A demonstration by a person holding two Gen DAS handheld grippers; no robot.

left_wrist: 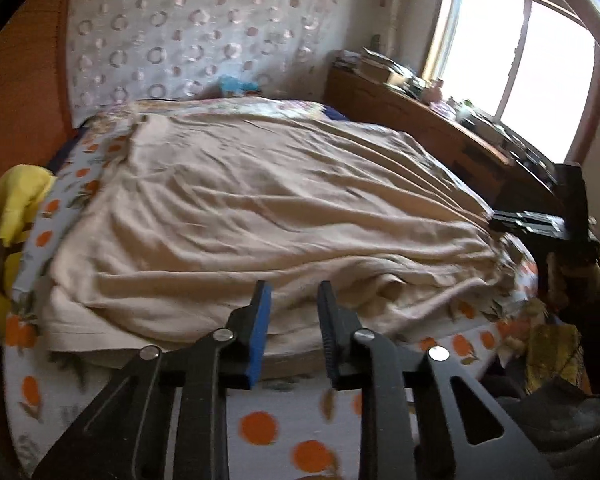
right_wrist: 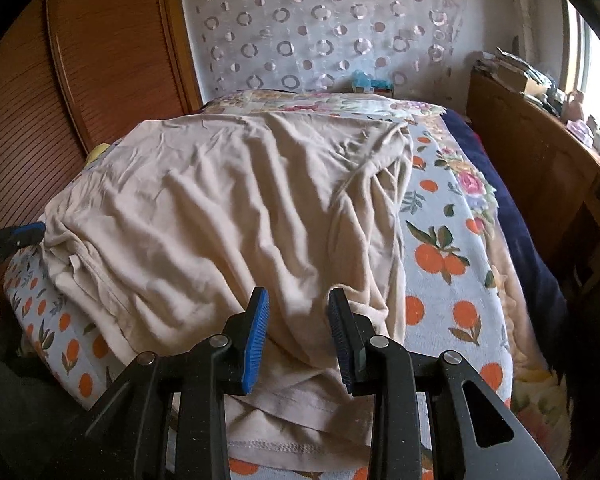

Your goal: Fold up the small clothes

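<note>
A beige garment (left_wrist: 260, 216) lies spread and wrinkled on the bed; it also shows in the right wrist view (right_wrist: 236, 208). My left gripper (left_wrist: 294, 300) is open and empty, hovering just above the garment's near hem. My right gripper (right_wrist: 298, 308) is open and empty, above the garment's near edge with the stitched hem below it. The left gripper (right_wrist: 24, 234) shows at the left edge of the right wrist view, by the garment's left corner. The right gripper (left_wrist: 528, 222) shows at the right edge of the left wrist view, at the garment's far right edge.
The bed has an orange-fruit print sheet (right_wrist: 452, 280) with a dark blue edge (right_wrist: 528, 248). A wooden desk (left_wrist: 420, 120) with clutter stands under a bright window. Something yellow (left_wrist: 16, 208) lies at the bed's left. A wooden wardrobe (right_wrist: 100, 60) stands left.
</note>
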